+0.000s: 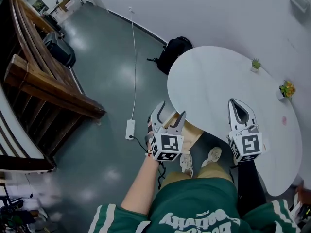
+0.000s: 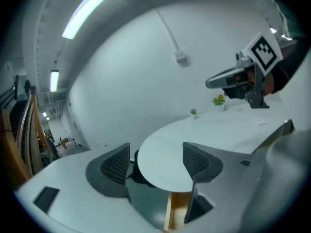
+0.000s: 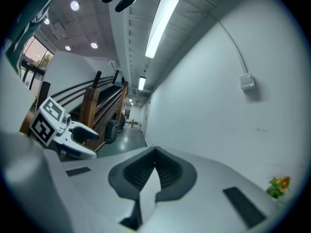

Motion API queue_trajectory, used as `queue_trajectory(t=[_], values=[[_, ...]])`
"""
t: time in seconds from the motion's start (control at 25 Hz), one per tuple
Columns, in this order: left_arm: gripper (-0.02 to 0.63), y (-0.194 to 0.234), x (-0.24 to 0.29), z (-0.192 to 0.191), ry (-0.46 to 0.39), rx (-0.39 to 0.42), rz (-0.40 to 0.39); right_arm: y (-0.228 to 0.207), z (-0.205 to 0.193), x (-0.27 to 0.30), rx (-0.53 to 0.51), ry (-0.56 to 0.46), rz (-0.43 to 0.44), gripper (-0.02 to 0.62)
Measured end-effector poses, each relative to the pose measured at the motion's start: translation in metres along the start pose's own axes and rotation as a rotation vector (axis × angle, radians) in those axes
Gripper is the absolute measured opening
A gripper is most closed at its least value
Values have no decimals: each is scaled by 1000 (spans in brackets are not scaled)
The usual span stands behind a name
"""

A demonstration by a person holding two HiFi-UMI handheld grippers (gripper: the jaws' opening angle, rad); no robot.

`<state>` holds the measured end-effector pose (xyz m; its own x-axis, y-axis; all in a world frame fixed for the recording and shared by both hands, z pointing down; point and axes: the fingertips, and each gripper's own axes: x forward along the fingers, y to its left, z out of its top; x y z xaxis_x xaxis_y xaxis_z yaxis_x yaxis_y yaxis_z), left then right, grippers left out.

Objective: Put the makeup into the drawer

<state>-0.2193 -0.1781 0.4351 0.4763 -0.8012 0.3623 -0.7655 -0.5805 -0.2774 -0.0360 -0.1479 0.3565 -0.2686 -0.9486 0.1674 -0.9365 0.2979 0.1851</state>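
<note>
head view: a person in a green top is seen from above at a white oval table (image 1: 214, 86). the left gripper (image 1: 171, 109) is held with its jaws spread wide and nothing between them, above a wooden drawer (image 1: 193, 134) that appears pulled out under the table's near edge. the right gripper (image 1: 237, 104) is held over the table, jaws closed together and empty. no makeup is plainly seen. a faint pink spot (image 1: 284, 121) at the far right of the table may be it.

left gripper view: the drawer's wooden wall is shown below the spread jaws, closer than from above. the pink spot cannot be made out.

right gripper view: the jaw tips are pressed together. a wooden staircase (image 3: 90, 103) is shown, but no drawer.

judged: the makeup should be found first, then gripped gently and lowered into the drawer, which is best left open.
</note>
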Motion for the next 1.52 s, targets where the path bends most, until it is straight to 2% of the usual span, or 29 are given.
queue_trajectory(t=[0.36, 0.44, 0.52, 0.76, 0.96, 1.04, 1.28, 1.52], values=[[330, 54, -51, 78, -248, -266, 143, -4, 28, -5, 22, -51, -100, 5], [327, 62, -61, 91, -272, -264, 175, -7, 32, -9, 19, -57, -131, 5], [321, 59, -61, 99, -281, -233, 167, -13, 33, -14, 17, -56, -161, 5], [321, 26, -33, 120, -308, -198, 62, -51, 25, -41, 8, -27, -269, 5], [321, -23, -11, 152, -339, -135, -55, -94, 19, -86, 15, -10, -390, 5], [321, -48, -2, 166, -349, -102, -106, -112, 15, -110, 21, -6, -445, 5], [321, -135, 15, 211, -388, -72, -266, -168, -1, -193, 45, 7, -602, 5], [321, -231, 13, 245, -413, -56, -376, -219, -20, -278, 55, 19, -700, 5]])
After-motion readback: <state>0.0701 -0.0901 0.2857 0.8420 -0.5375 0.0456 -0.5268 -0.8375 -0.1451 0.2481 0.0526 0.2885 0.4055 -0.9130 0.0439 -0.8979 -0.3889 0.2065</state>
